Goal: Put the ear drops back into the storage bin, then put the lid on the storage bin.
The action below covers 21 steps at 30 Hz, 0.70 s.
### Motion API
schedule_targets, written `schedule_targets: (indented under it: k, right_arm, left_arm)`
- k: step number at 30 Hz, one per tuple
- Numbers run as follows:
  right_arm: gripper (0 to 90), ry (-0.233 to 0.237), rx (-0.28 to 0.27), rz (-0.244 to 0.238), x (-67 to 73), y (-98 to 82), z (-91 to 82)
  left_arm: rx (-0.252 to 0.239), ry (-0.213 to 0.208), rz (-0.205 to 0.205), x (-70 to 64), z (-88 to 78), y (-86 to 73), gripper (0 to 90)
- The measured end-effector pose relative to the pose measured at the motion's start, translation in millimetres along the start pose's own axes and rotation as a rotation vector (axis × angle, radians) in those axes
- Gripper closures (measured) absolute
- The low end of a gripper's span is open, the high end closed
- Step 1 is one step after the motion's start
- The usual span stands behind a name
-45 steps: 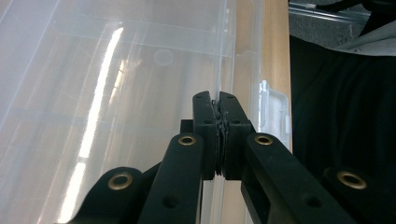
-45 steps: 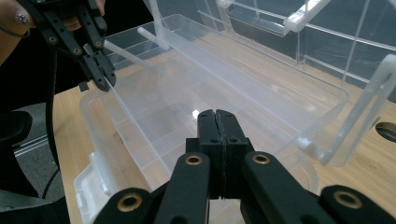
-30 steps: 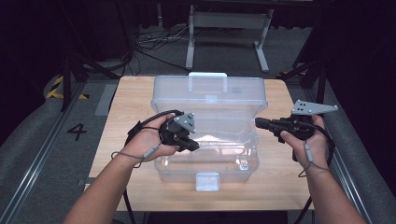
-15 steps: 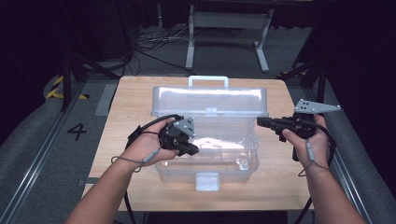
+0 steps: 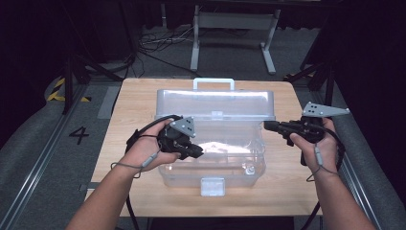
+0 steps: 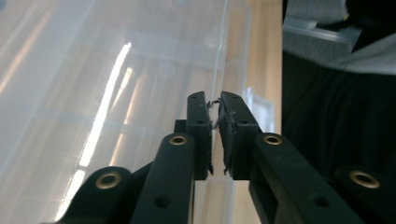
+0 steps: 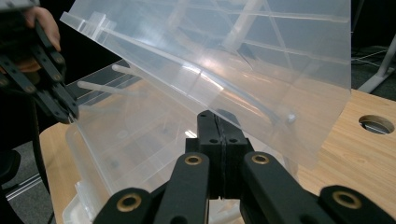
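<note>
We have the clear box (image 5: 213, 153) mid-table with its lid (image 5: 215, 103) raised and leaning toward the far side, so the opening looks nearly done. Our left gripper (image 5: 195, 152) sits at the box's left rim; its jaws have just been easing apart, a thin gap now, and the rim edge runs through it (pads no longer pressing, as far as we can tell). Our right gripper (image 5: 268, 126) is closed on nothing, tips by the lid's right end. What's left: settling the lid fully back.
</note>
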State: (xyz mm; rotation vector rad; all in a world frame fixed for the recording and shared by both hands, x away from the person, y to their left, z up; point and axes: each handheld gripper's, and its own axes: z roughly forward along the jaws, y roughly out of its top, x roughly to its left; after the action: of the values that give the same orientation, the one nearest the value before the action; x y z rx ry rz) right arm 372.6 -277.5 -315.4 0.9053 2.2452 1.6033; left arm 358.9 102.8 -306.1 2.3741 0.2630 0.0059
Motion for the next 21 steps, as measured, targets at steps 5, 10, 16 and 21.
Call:
schedule_targets:
  k: [5,10,16,21]
  right_arm:
    - [90.0,-0.001,0.001,0.000,0.7,0.0,0.4]
    - [90.0,-0.002,0.002,-0.001,1.2,-0.4,-0.1]
    - [90.0,-0.005,0.009,-0.006,3.3,-1.6,-1.0]
    - [90.0,-0.008,0.012,-0.006,3.9,-1.8,-2.3]
  left_arm:
    - [-0.060,0.007,-0.032,-1.3,-18.9,-8.9,76.9]
    - [-0.069,0.039,-0.078,-2.2,-32.7,-22.2,73.8]
    - [-0.109,0.083,-0.150,-2.8,-48.2,-46.1,72.9]
    - [-0.142,0.104,-0.203,1.2,-56.5,-62.7,72.7]
